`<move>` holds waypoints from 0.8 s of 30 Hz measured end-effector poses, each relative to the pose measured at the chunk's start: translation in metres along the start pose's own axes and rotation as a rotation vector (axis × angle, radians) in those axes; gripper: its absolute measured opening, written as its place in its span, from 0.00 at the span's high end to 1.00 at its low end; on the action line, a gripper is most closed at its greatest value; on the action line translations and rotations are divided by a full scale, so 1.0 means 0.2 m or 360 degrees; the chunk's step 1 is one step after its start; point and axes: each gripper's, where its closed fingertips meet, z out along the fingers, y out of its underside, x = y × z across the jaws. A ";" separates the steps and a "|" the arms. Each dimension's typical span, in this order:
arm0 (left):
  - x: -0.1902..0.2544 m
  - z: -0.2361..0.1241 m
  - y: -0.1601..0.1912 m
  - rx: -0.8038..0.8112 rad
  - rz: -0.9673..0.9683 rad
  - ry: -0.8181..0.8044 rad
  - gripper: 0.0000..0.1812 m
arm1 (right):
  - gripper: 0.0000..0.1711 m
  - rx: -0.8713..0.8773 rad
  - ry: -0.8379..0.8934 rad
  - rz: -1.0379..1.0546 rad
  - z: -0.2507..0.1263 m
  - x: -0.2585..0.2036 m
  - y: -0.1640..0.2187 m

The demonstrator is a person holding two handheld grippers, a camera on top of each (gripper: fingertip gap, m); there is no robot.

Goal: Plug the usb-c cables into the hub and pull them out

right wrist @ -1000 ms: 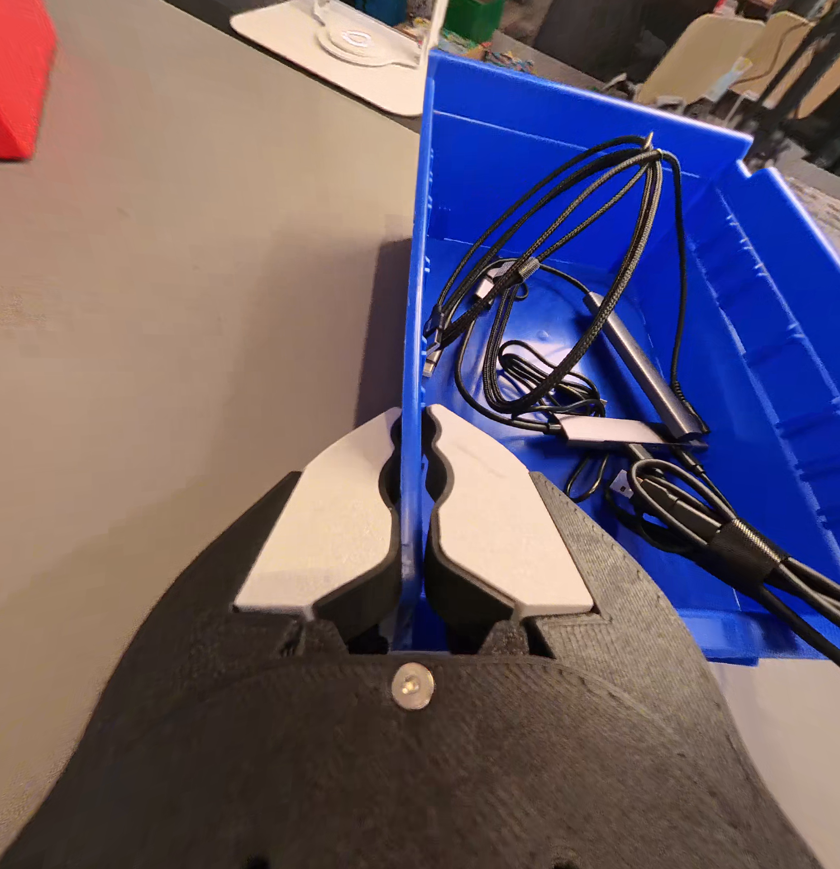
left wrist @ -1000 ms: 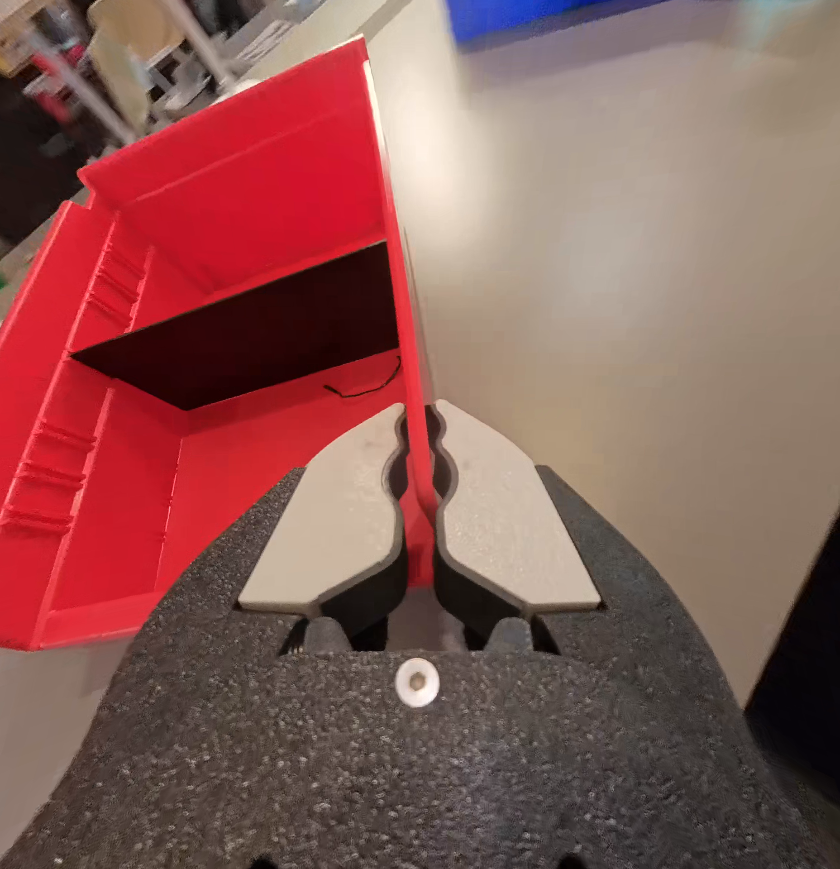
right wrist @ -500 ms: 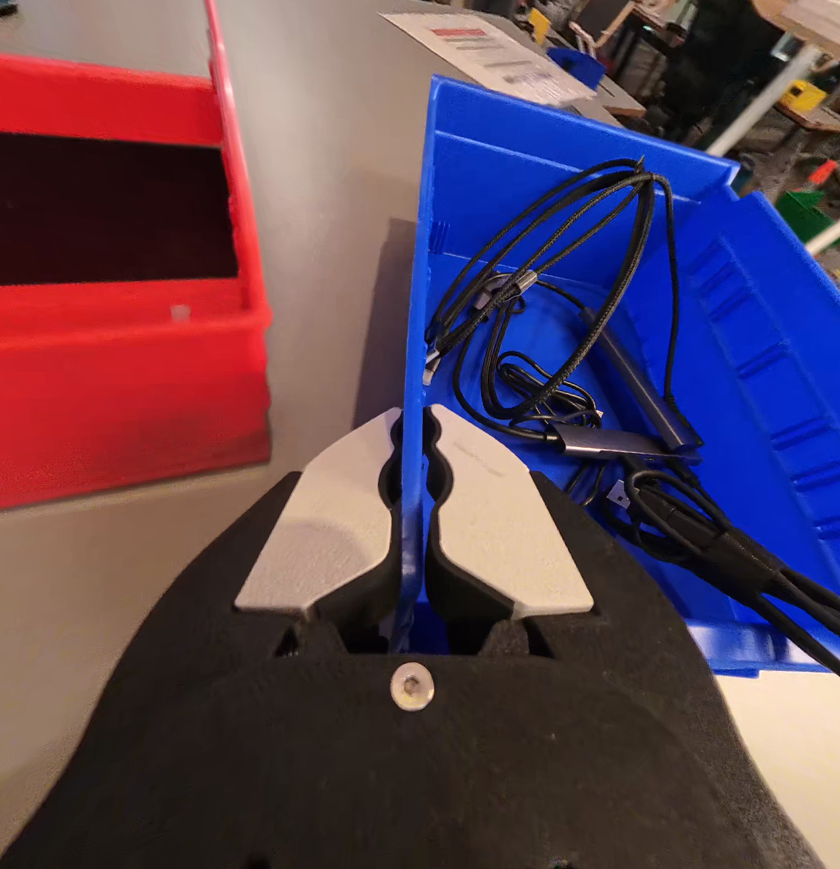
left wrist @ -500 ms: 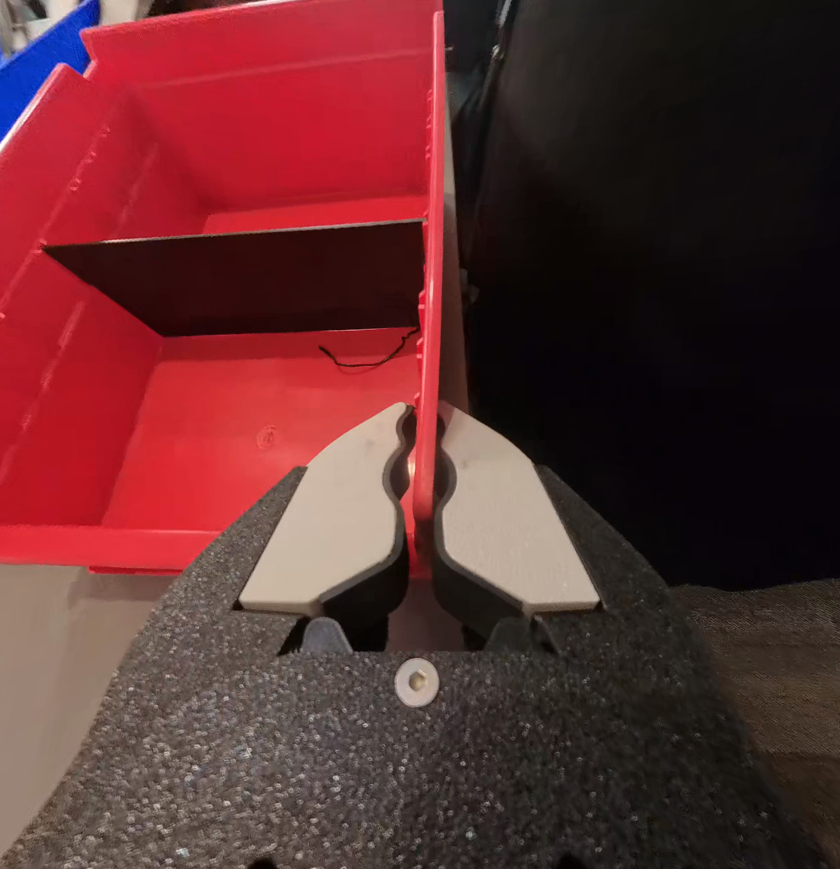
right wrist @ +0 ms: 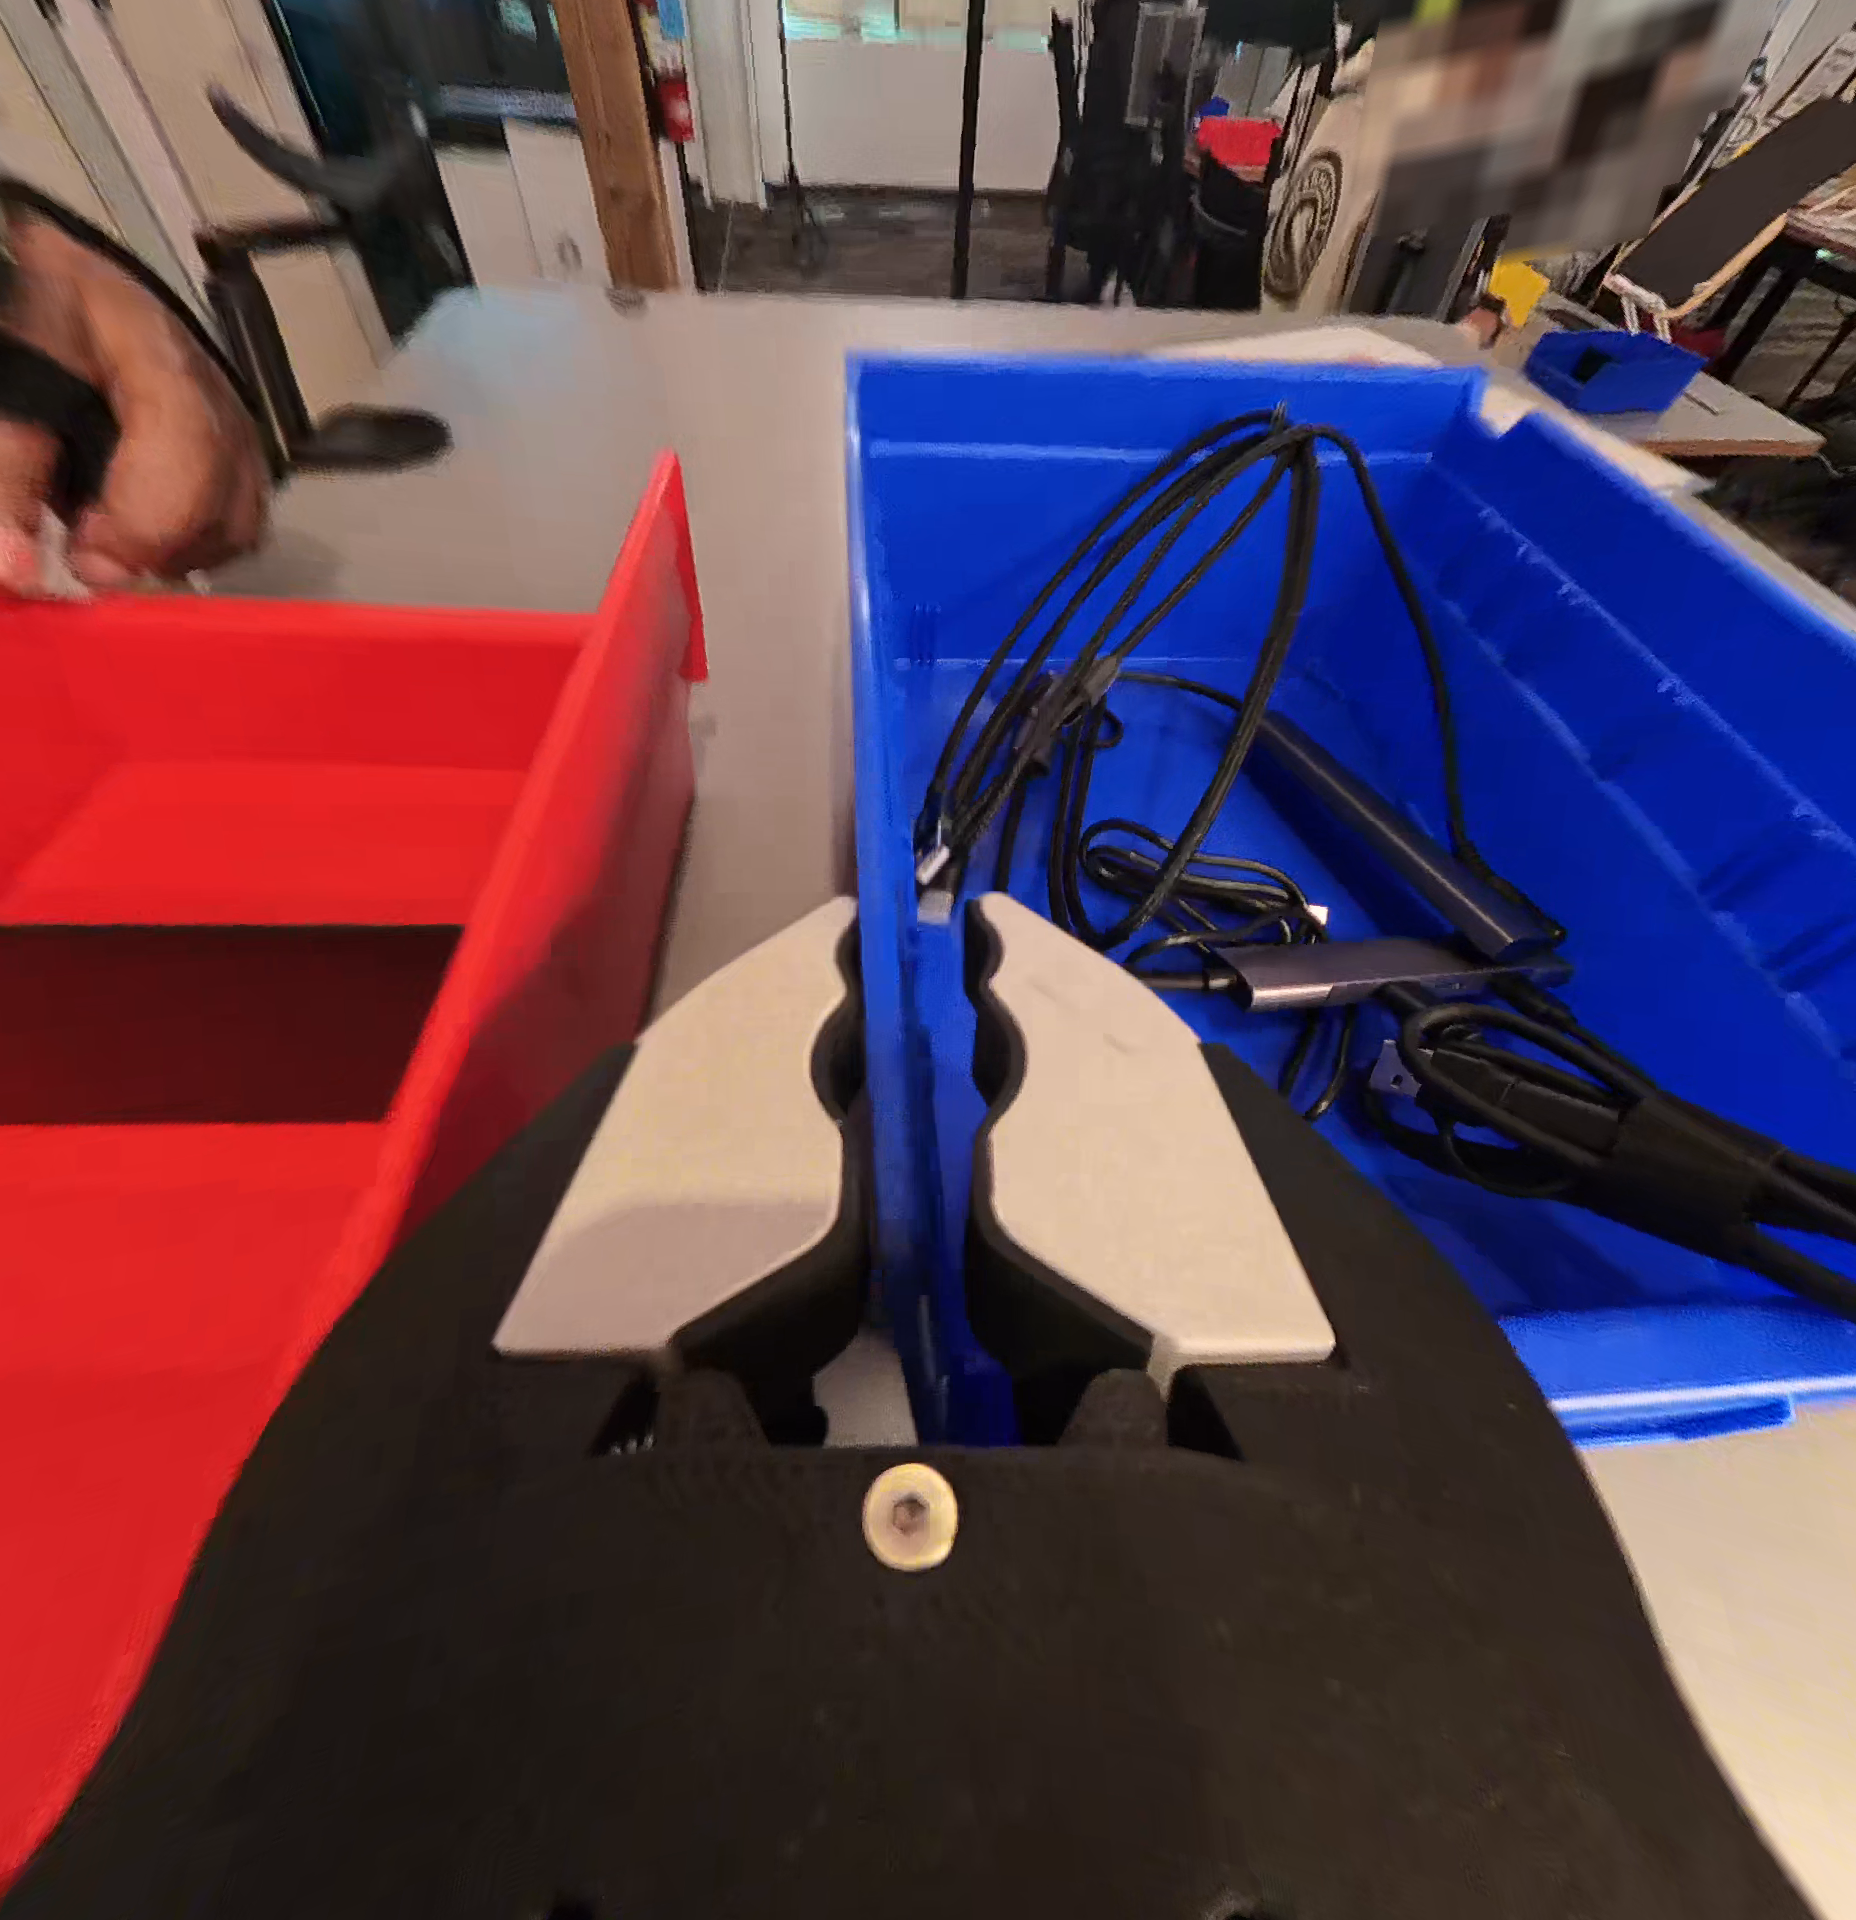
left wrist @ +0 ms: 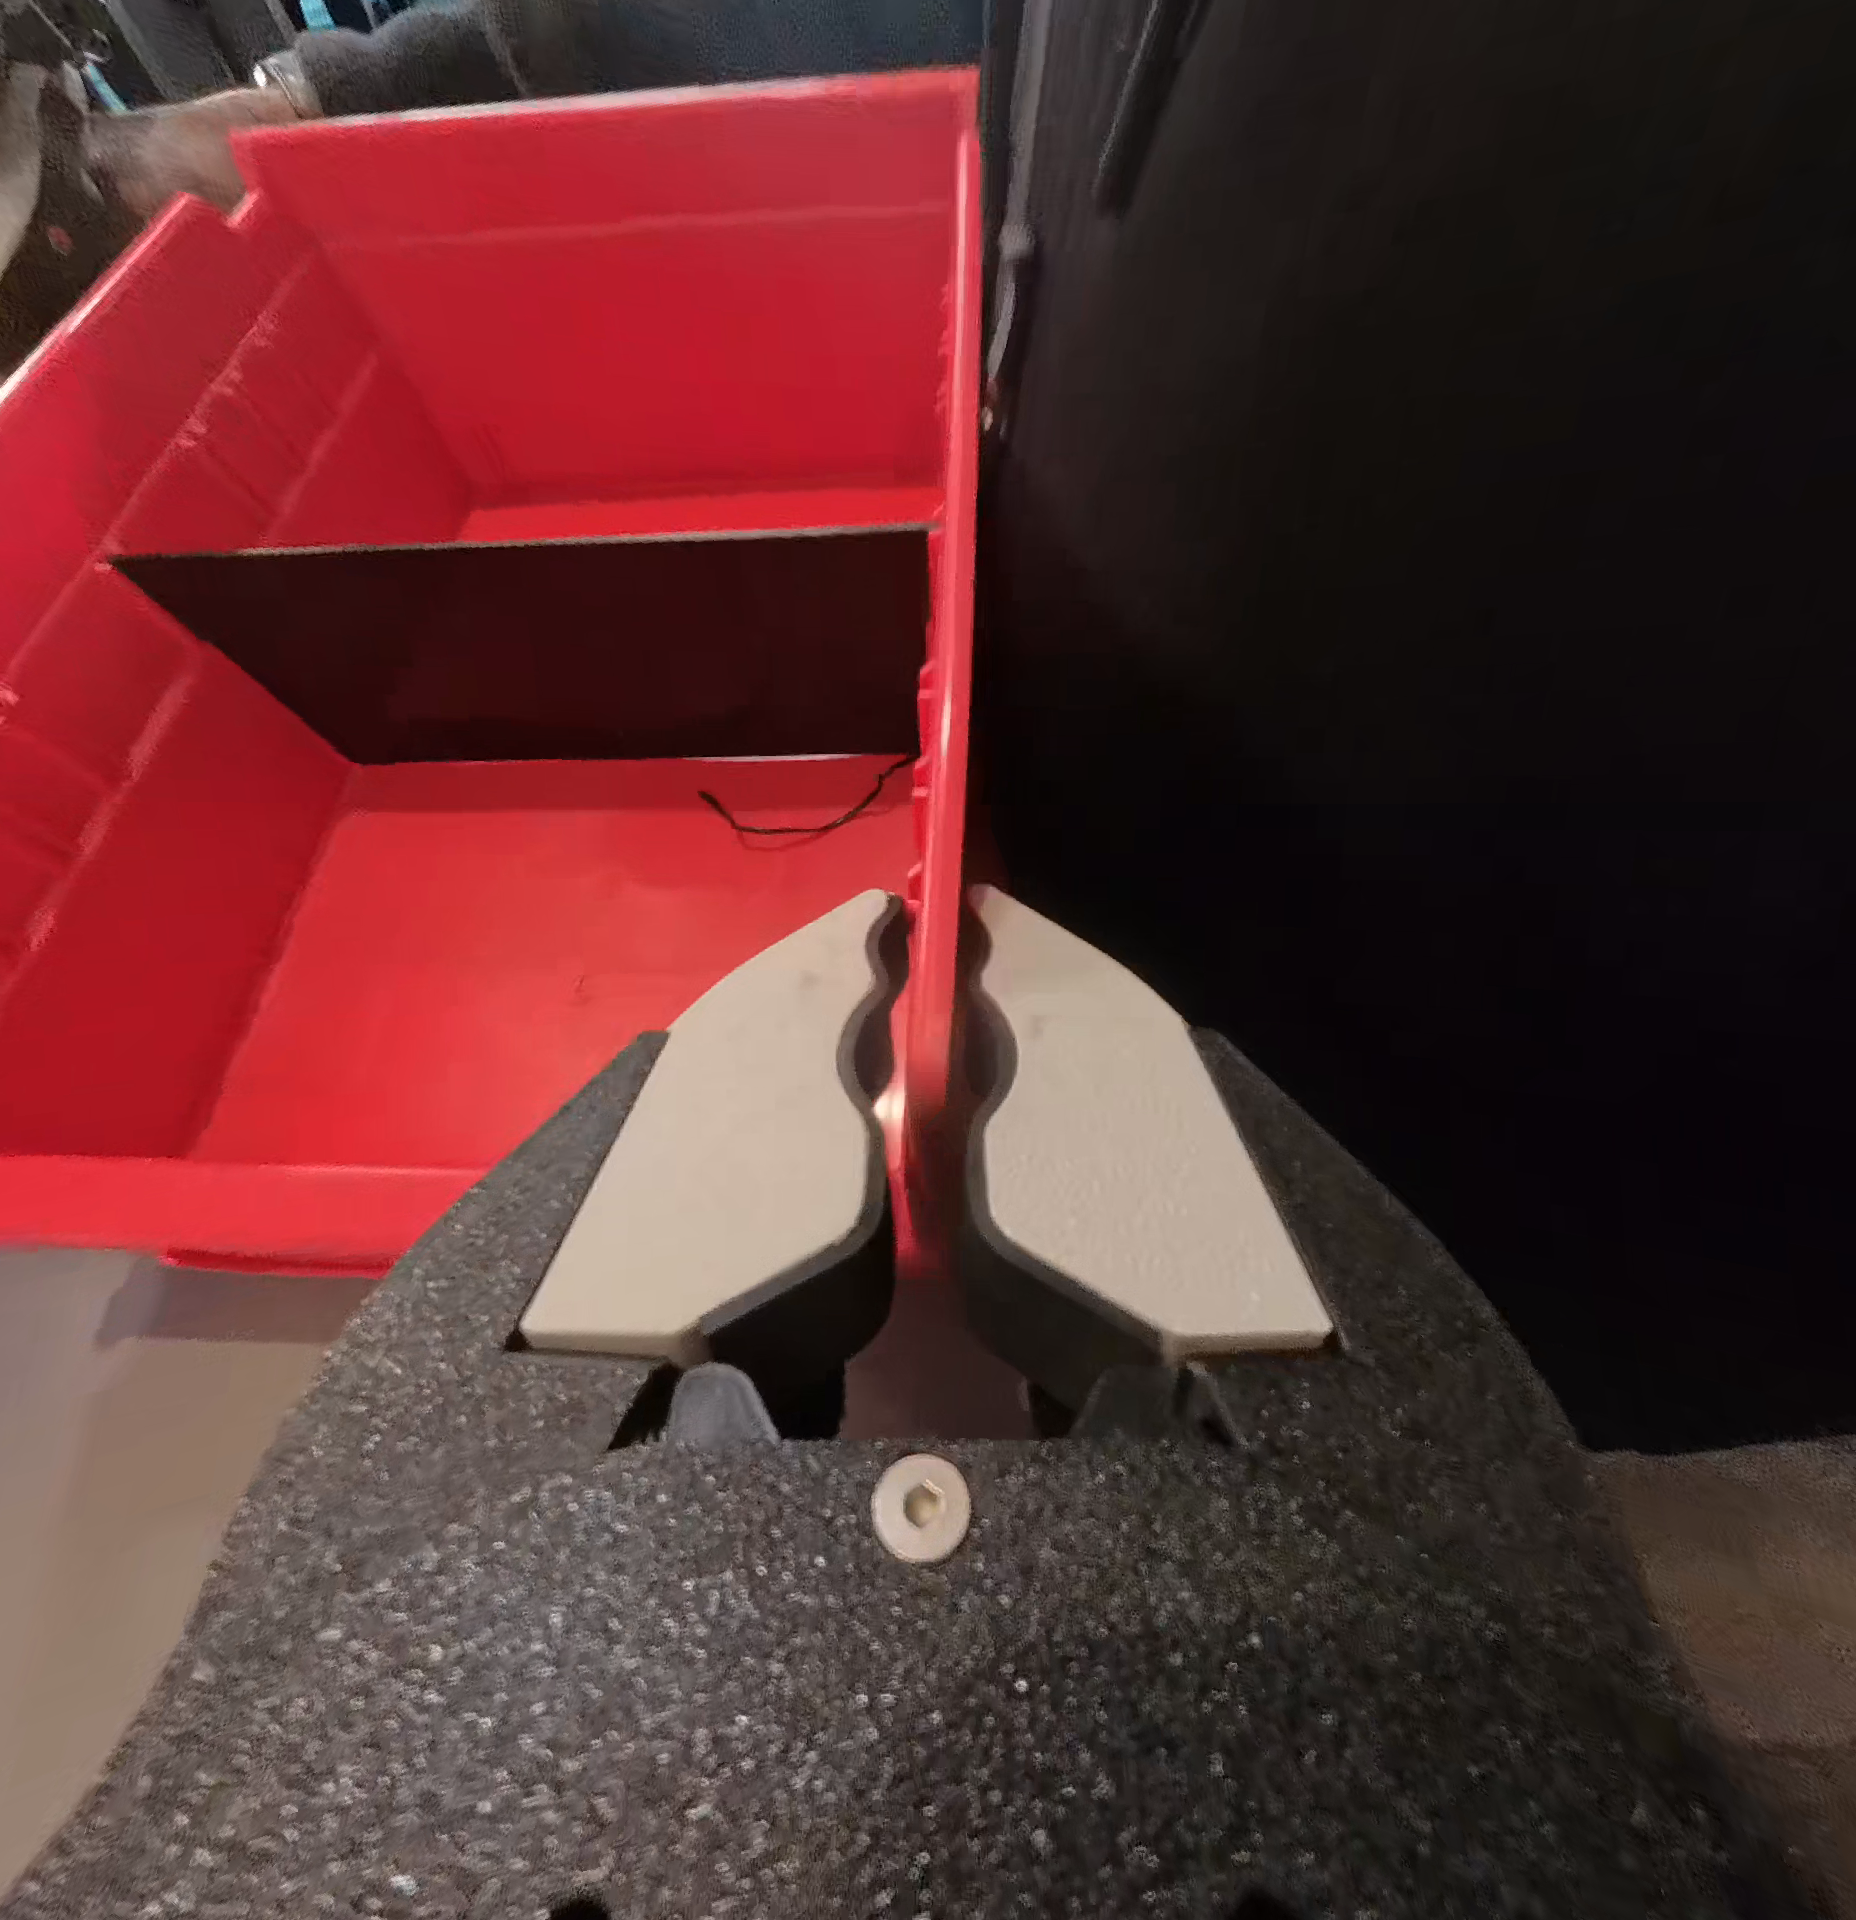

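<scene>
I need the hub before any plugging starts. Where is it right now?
In the right wrist view, the grey hub lies on the floor of the blue bin, among black cables, just right of the right gripper.

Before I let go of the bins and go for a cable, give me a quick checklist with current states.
1. Left tool shut on red bin wall: ok.
2. Right tool shut on blue bin wall: ok.
3. Cables and hub inside blue bin: ok.
4. Cables untangled: not ok, looped over one another.
5. Any cable plugged into hub: cannot tell.
6. Red bin's near compartment free: ok, only a thin black thread.
</scene>
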 end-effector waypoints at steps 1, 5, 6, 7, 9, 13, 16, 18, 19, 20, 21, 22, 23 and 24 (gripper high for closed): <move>0.01 -0.03 -0.01 0.0048 -0.0053 0.0026 0.94 | 0.87 0.0072 -0.0020 0.0045 -0.02 0.00 -0.05; -0.01 -0.25 -0.12 0.0355 -0.0201 0.0020 0.88 | 0.80 0.0091 0.0143 0.0074 -0.17 0.10 -0.15; -0.05 -0.32 -0.16 0.0448 -0.0227 -0.0007 0.86 | 0.79 0.0060 0.0225 0.0069 -0.22 0.13 -0.17; -0.10 -0.40 -0.21 0.0543 -0.0244 -0.0057 0.85 | 0.79 0.0018 0.0325 0.0072 -0.29 0.15 -0.18; -0.33 -0.55 -0.25 0.0677 -0.0296 -0.0335 0.85 | 0.78 -0.0107 0.0535 0.0137 -0.42 0.18 -0.17; -0.93 -0.76 -0.16 0.0717 -0.0780 -0.0898 0.77 | 0.72 -0.0429 0.0747 0.0601 -0.58 0.02 -0.04; -1.26 -0.74 -0.01 0.0546 -0.1084 -0.1047 0.71 | 0.64 -0.0544 0.0750 0.0879 -0.60 -0.22 0.04; -1.41 -0.64 0.07 0.0341 -0.1142 -0.1027 0.66 | 0.61 -0.0626 0.0786 0.0985 -0.60 -0.35 0.09; -1.45 -0.58 0.10 0.0231 -0.1151 -0.0986 0.65 | 0.60 -0.0681 0.0814 0.1010 -0.60 -0.40 0.11; -1.49 -0.53 0.14 0.0108 -0.1156 -0.0974 0.66 | 0.61 -0.0736 0.0851 0.1030 -0.61 -0.44 0.14; -1.52 -0.49 0.20 -0.0021 -0.1172 -0.0983 0.67 | 0.60 -0.0778 0.0870 0.1054 -0.61 -0.47 0.16; -1.54 -0.46 0.25 -0.0138 -0.1189 -0.0986 0.71 | 0.63 -0.0762 0.0857 0.1093 -0.60 -0.50 0.16; -1.55 -0.43 0.28 -0.0202 -0.1200 -0.0946 0.73 | 0.68 -0.0738 0.0841 0.1111 -0.60 -0.52 0.15; -1.55 -0.41 0.27 -0.0175 -0.1229 -0.0892 0.77 | 0.73 -0.0740 0.0845 0.1129 -0.60 -0.54 0.15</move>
